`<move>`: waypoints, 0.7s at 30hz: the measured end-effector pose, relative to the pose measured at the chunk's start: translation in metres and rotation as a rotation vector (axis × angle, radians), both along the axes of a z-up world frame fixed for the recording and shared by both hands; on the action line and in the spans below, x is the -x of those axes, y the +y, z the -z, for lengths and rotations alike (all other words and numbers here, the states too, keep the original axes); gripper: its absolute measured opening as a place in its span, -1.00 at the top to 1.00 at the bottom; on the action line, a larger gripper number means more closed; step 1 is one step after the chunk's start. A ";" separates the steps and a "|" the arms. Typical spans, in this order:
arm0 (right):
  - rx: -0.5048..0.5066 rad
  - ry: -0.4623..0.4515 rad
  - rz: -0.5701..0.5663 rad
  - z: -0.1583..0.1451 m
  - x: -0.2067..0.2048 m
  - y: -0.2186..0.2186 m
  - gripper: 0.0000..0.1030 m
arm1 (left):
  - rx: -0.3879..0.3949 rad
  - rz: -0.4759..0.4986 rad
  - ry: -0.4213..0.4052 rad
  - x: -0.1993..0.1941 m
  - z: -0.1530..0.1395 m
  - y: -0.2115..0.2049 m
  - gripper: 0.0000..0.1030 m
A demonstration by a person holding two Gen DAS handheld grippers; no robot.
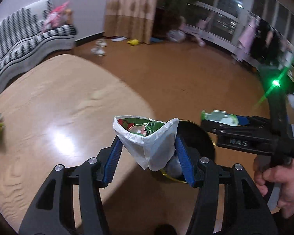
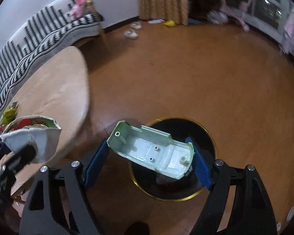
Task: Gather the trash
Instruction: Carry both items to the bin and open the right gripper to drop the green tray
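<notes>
Your left gripper point(image 1: 149, 154) clamps a crumpled white carton point(image 1: 147, 137) over the table point(image 1: 54, 105) edge. At three o'clock, your right gripper point(image 1: 217, 118) holds a pale green piece point(image 1: 218, 116) above the black bin point(image 1: 196, 137).

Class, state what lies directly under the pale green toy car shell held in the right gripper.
Under the toy car shell sits a black trash bin with a gold rim on the floor. The shell hides most of the bin's inside, so its contents stay unclear.

Floor point(image 2: 186, 74): glossy brown, center frame.
Sofa point(image 1: 29, 39): zigzag pattern, upper left.
Curtain point(image 1: 131, 7): beige, top center.
Windows point(image 1: 225, 17): dark, possibly night, upper right.
</notes>
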State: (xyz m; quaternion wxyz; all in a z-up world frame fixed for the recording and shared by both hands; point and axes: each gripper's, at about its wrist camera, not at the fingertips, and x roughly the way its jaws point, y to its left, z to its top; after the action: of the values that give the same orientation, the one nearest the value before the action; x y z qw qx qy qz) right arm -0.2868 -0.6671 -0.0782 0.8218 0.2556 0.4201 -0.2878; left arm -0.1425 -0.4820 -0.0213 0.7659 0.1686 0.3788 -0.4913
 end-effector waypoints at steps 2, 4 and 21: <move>-0.016 0.012 0.024 0.008 0.016 -0.010 -0.51 | -0.008 0.032 -0.004 0.013 0.006 -0.014 -0.06; -0.022 0.026 0.036 0.013 0.026 -0.015 -0.51 | -0.017 0.058 -0.002 0.022 0.012 -0.026 -0.06; -0.039 0.048 0.067 0.026 0.030 -0.033 -0.51 | -0.035 0.083 0.024 0.026 0.027 -0.064 -0.06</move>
State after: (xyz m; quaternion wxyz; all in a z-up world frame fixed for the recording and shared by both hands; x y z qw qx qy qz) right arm -0.3167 -0.6998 -0.1045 0.7964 0.2785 0.4363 -0.3128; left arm -0.1689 -0.5459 -0.0478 0.7372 0.1918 0.3893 -0.5180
